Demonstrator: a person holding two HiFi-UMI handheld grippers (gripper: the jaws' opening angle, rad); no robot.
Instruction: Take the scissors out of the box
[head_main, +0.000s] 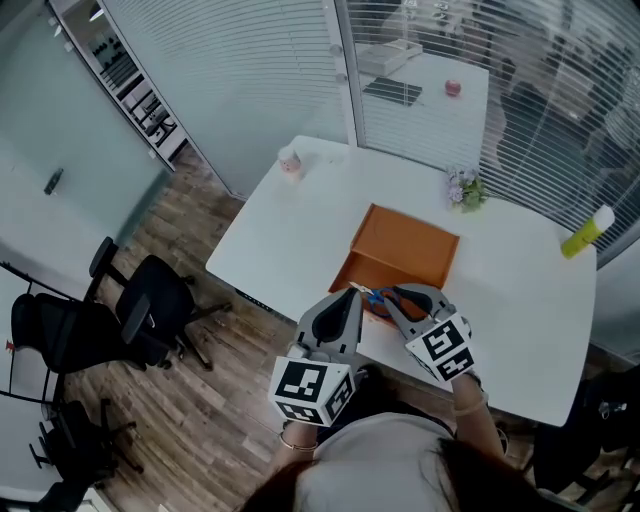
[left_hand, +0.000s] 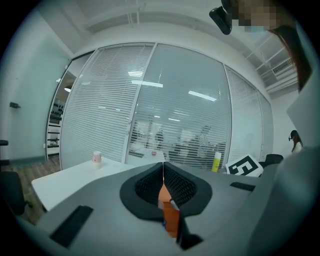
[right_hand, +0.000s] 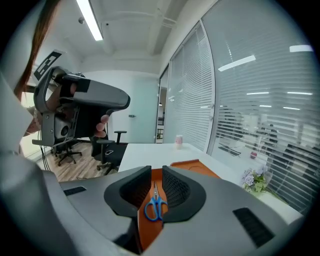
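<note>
Right gripper jaws stand spread, pinching nothing; the scissors lie between and below them on the floor of the orange box, blue handles nearest the gripper, blades pointing straight away along its line. Left gripper is pressed together on the box's near rim

**My two tongs, tips close together**

I hold one gripper in each hand, low in front of me. In the head view my left gripper points to 1 o'clock. Its jaws are pressed together at the tips. My right gripper points between 10 and 11 o'clock, and its jaws stand apart. The two tips are near each other but not touching. My left wrist sits at 7 o'clock from the left cube. My right wrist sits at 5 o'clock from the right cube.
</note>
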